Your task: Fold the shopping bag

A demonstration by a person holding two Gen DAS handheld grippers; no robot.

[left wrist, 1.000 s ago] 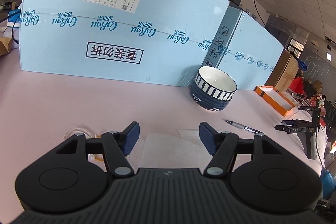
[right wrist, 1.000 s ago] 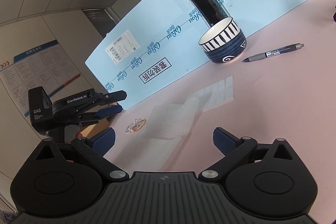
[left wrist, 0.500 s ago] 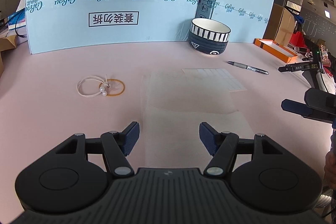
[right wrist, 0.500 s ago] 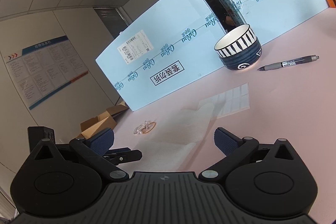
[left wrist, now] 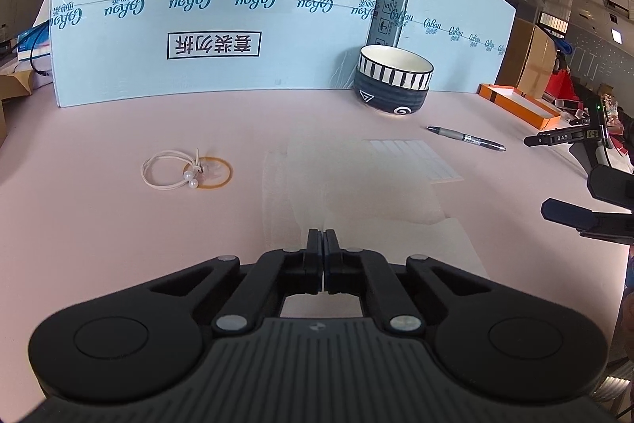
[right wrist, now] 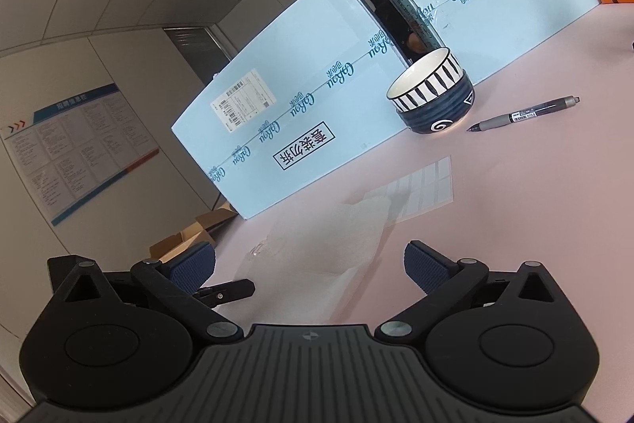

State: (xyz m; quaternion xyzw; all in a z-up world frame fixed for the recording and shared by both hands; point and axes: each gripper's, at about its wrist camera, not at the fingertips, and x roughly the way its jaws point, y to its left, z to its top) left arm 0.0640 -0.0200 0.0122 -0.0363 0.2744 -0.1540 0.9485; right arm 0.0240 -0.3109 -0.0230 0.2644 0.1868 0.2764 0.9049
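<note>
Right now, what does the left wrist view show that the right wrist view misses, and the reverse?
Only the left wrist view shows the left gripper shut at the translucent shopping bag, and the pearl hair tie. Only the right wrist view shows the right gripper open above the bag, and the wall notice board. Both show the striped bowl, pen and blue cartons.

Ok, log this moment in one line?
left tool: just closed, shut at bag near edge, grip unclear | right tool: open, above bag | bag: flat on table, unfolded
</note>
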